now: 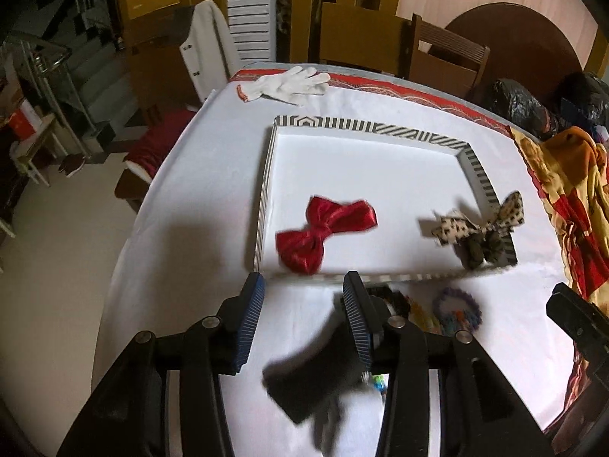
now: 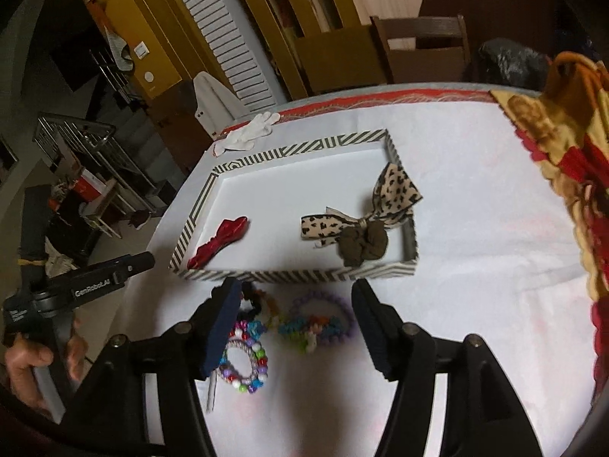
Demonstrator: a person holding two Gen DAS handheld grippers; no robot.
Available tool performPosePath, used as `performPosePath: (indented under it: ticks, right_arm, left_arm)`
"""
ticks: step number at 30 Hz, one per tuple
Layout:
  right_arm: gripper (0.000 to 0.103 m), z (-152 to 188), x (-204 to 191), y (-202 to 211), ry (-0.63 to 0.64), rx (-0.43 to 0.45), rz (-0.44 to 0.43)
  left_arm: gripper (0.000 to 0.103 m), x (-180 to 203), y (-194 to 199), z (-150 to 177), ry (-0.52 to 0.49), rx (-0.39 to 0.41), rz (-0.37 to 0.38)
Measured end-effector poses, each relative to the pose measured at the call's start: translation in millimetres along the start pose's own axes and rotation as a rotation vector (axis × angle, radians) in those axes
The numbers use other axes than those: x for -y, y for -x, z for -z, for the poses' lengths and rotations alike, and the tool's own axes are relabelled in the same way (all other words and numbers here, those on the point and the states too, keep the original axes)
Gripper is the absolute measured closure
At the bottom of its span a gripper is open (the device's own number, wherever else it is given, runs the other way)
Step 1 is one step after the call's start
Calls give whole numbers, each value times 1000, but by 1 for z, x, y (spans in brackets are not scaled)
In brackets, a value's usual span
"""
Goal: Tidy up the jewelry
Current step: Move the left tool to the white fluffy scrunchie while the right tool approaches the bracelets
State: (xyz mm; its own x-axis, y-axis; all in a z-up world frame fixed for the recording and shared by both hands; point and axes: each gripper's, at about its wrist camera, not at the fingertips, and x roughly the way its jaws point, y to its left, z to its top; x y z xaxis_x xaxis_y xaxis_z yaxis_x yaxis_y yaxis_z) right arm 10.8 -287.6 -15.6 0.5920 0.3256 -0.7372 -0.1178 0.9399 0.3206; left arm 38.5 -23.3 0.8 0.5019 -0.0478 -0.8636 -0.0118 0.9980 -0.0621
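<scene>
The desk [image 1: 213,175] under its white cloth carries a shallow rectangular tray with a black-and-cream striped rim [image 1: 380,129] and a plain white floor. Both handheld tools hang above the near edge of the desk, tilted down toward the tray. The left gripper [image 1: 304,301] has its jaws spread wide with nothing between the ridged blue pads; a dark, blurred object lies under them on the cloth, and I cannot tell what it is. In the right wrist view a bare hand [image 2: 26,361] wraps the left tool's black handle, on which white lettering reads "GenRobot.AI". The right gripper [image 2: 297,304] likewise has jaws parted and empty — below them, on the cloth just outside the tray's near rim, lie a purple beaded bracelet [image 2: 331,323] and a ring of multicoloured beads [image 2: 243,365].

Inside the tray, a shiny red satin bow [image 1: 323,232] lies at the near left. A cream leopard-print ribbon bow with an olive fabric knot [image 2: 361,224] rests at the near right corner, one loop draped over the rim. A white cotton glove [image 1: 285,83] lies at the desk's far edge.
</scene>
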Motion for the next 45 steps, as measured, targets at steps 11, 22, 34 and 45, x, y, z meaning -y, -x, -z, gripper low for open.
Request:
performPosePath:
  ticks: [11, 22, 34, 45]
  right_arm:
    - [37, 35, -12, 33, 32, -22, -35]
    - [34, 53, -15, 48, 76, -19, -46]
    - [33, 57, -19, 50, 102, -22, -42]
    - [32, 60, -22, 47, 117, -33, -35]
  left_arm:
    - [53, 9, 27, 48, 70, -24, 14]
    - [53, 22, 43, 69, 20, 14, -26]
    - [53, 24, 49, 77, 19, 23, 1]
    - [53, 24, 48, 83, 8, 15, -11]
